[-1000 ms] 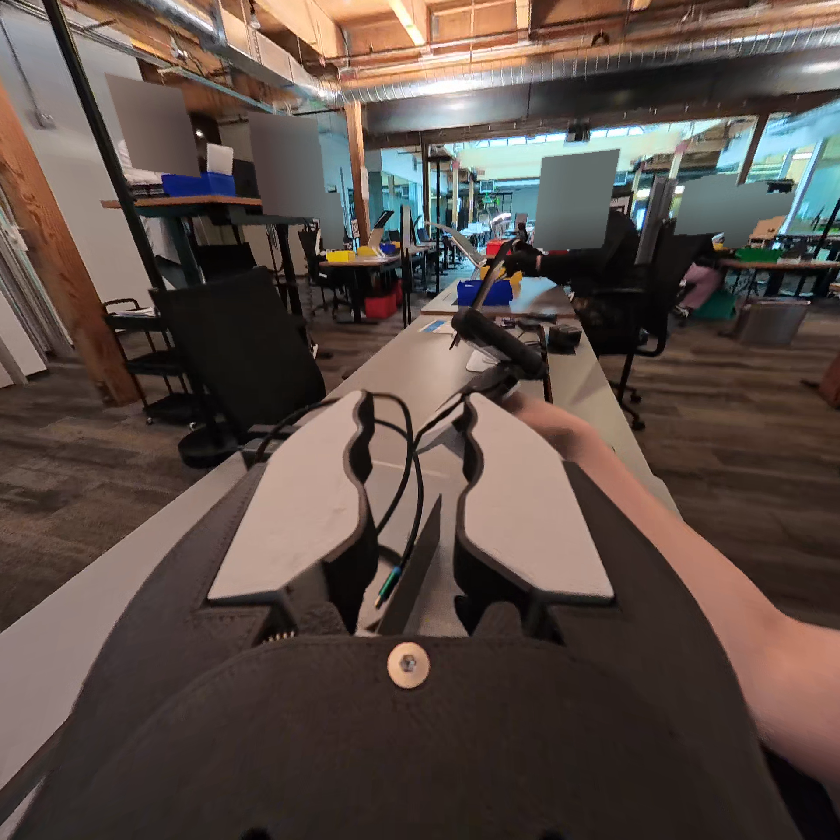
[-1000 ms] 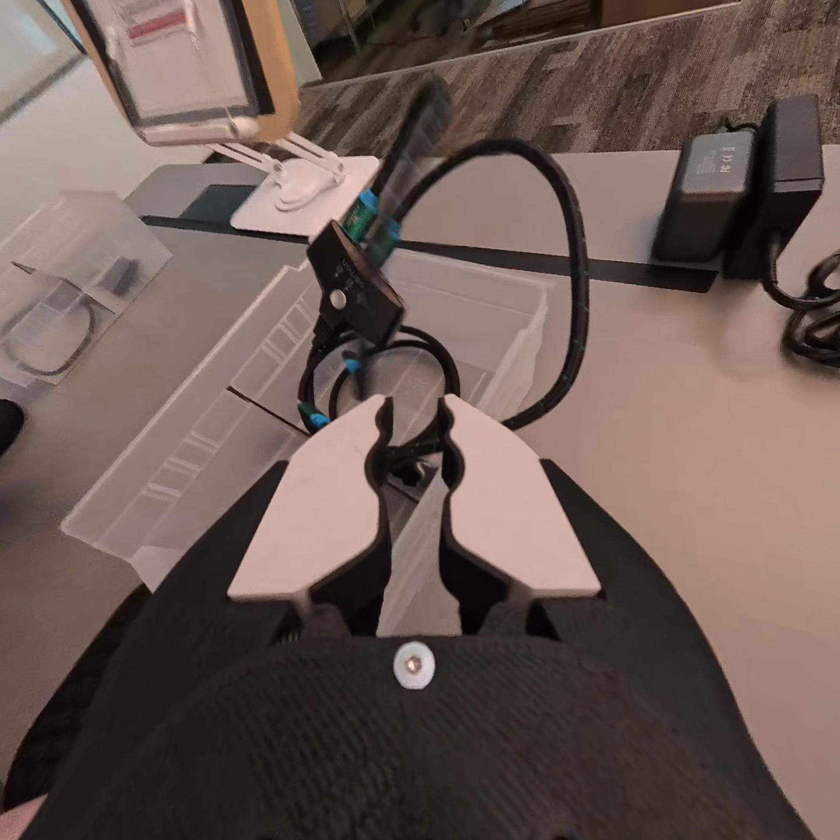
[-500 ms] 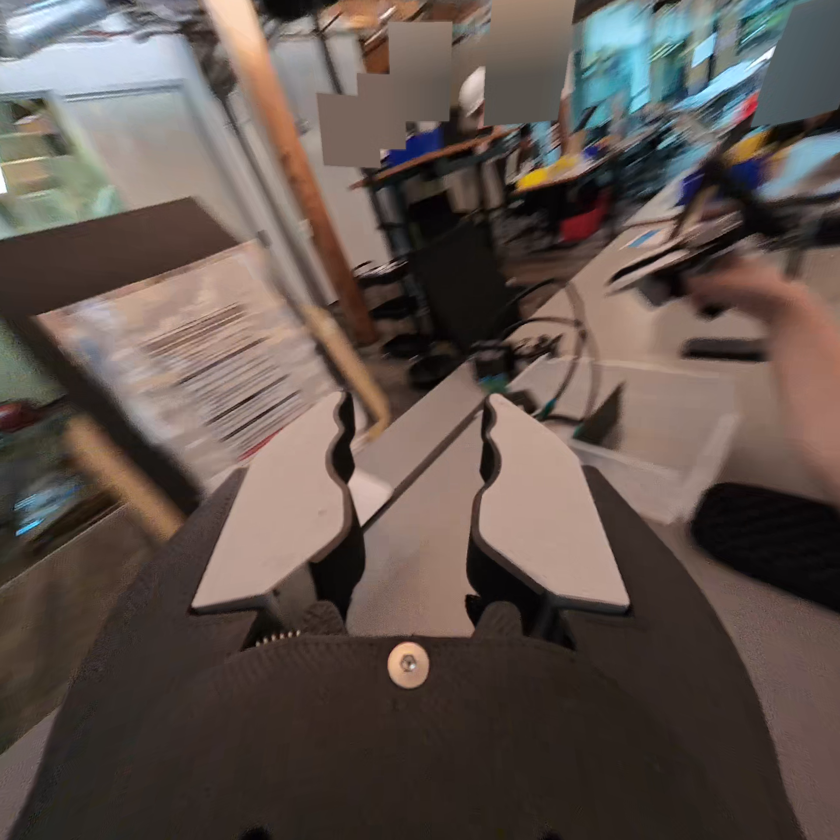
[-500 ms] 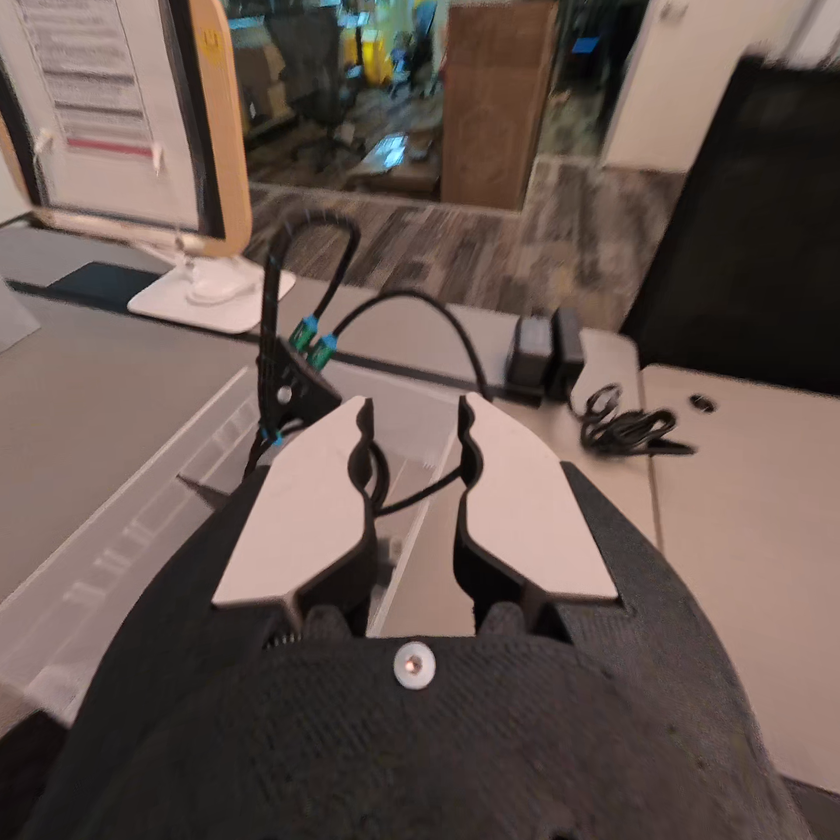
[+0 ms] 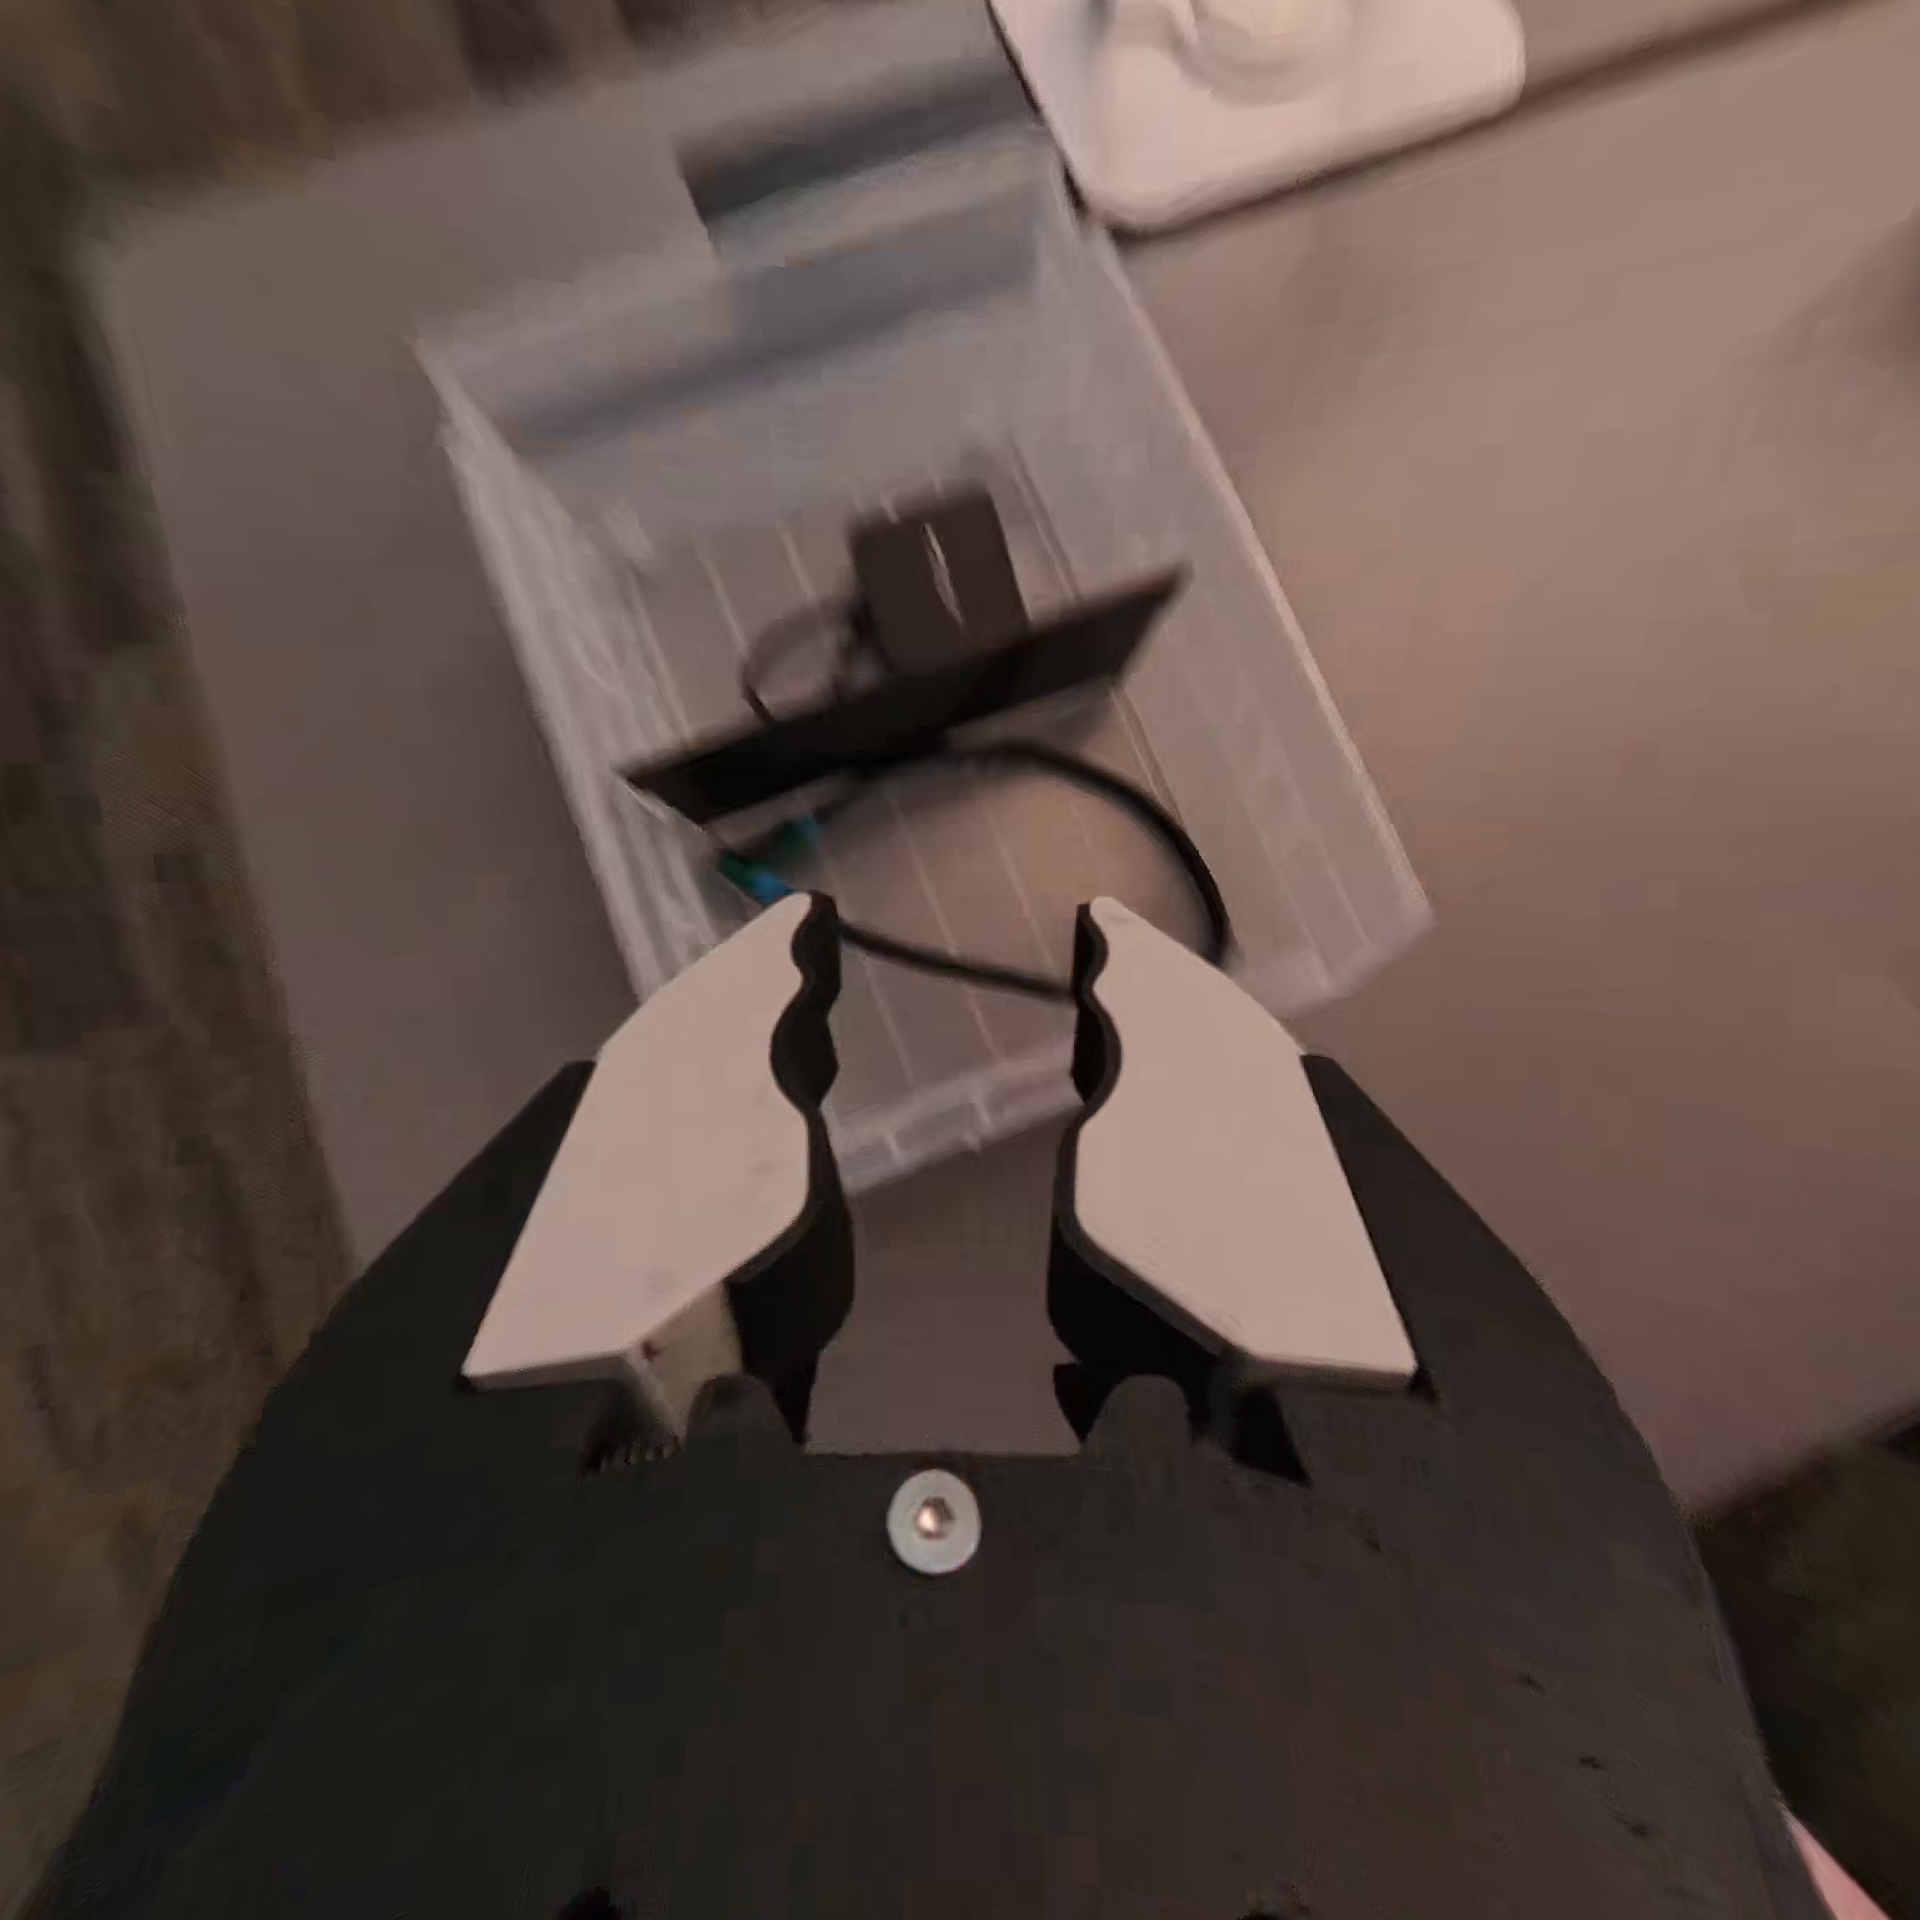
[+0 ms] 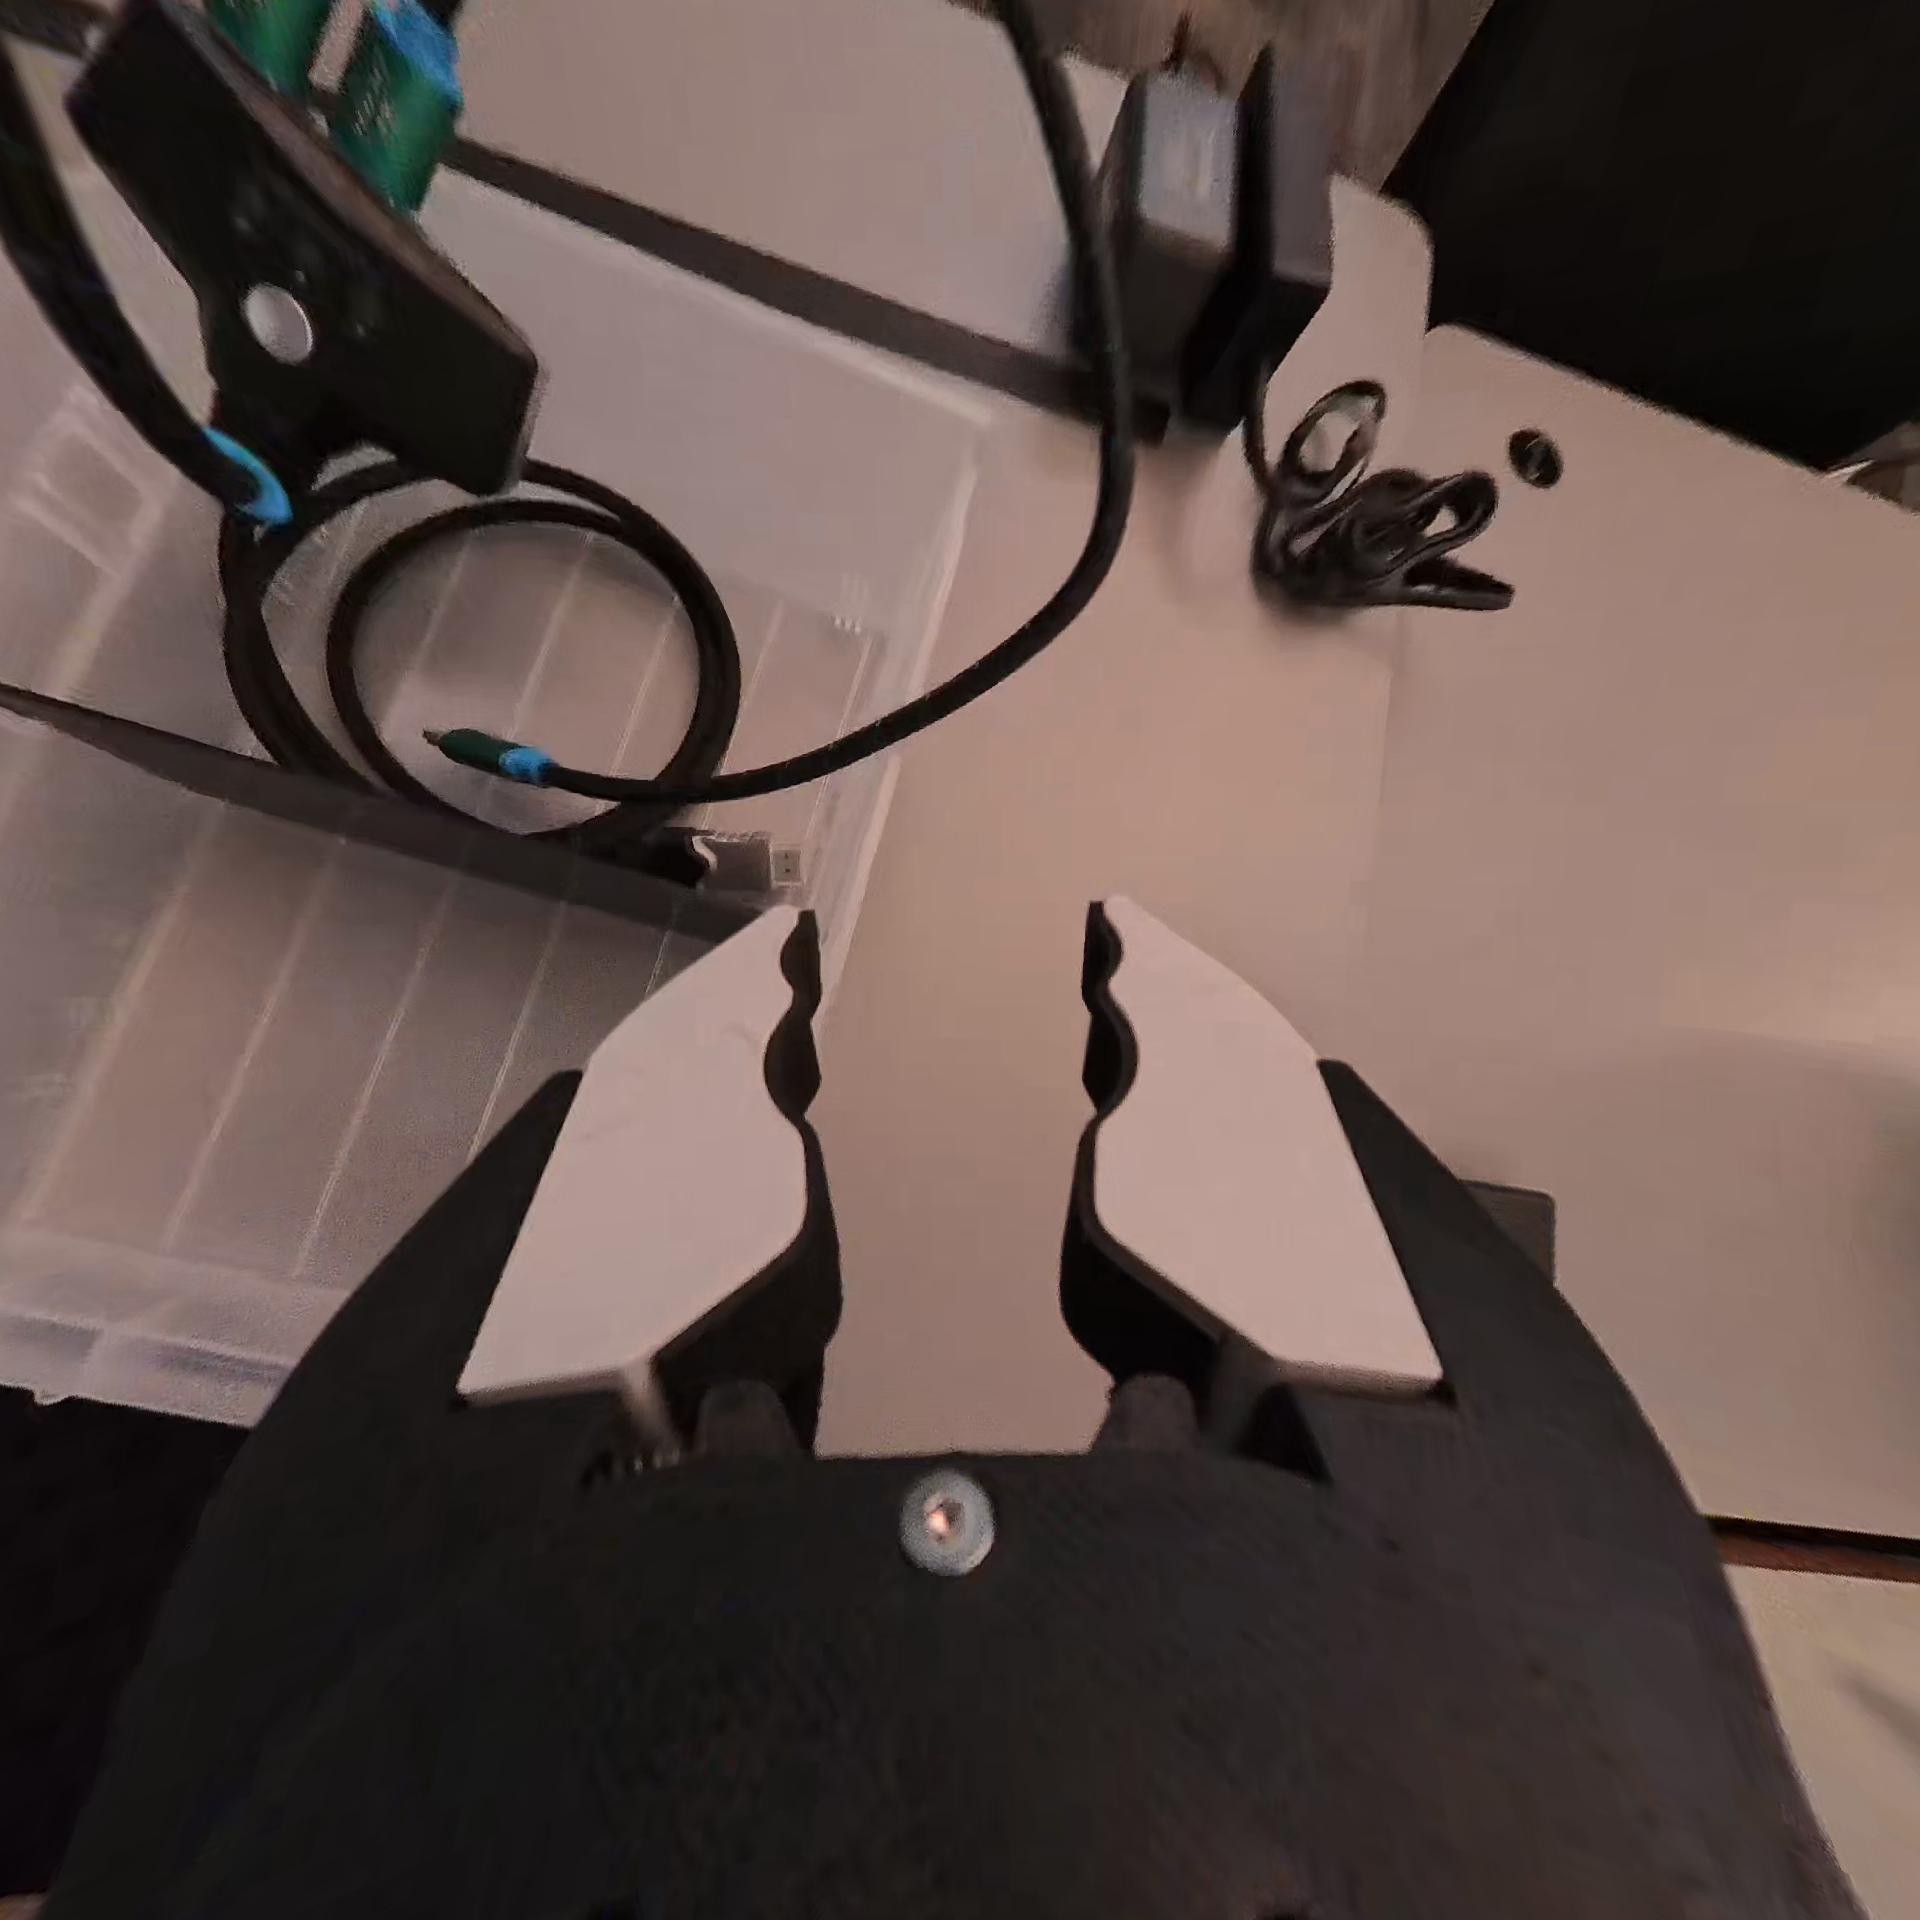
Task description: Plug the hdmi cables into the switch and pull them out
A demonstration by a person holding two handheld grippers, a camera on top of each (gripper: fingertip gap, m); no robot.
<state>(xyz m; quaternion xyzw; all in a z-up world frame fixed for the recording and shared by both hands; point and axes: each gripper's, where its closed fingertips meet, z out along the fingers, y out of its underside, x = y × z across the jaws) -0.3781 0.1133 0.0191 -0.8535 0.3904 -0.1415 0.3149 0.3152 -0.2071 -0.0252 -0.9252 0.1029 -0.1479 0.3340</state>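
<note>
The black HDMI switch [image 6: 312, 281] sits tilted in the far compartment of a clear plastic bin [image 6: 260, 1091], with green and blue plugs [image 6: 384, 94] in its top end. Black HDMI cables [image 6: 540, 665] coil below it. A loose green-blue plug [image 6: 488, 753] and a silver-tipped plug [image 6: 732, 857] lie by the black divider [image 6: 312, 795]. My right gripper [image 6: 951, 925] is open and empty over the table beside the bin's right edge. In the blurred left wrist view, my left gripper [image 5: 956, 920] is open and empty over the bin's near compartment [image 5: 935, 1039], with the switch [image 5: 930, 592] beyond the divider [image 5: 904, 707].
A black power adapter [image 6: 1195, 177] stands at the table's back edge, with a bundled black cord [image 6: 1371, 530] and a small round black piece [image 6: 1536, 457] to its right. A white stand base [image 5: 1268, 104] sits behind the bin. The grey table [image 6: 1351, 935] extends right of the bin.
The left view swung from the room down onto the bin. The right gripper opened wider and moved to the bin's right edge; the cable seen between its fingers is no longer there.
</note>
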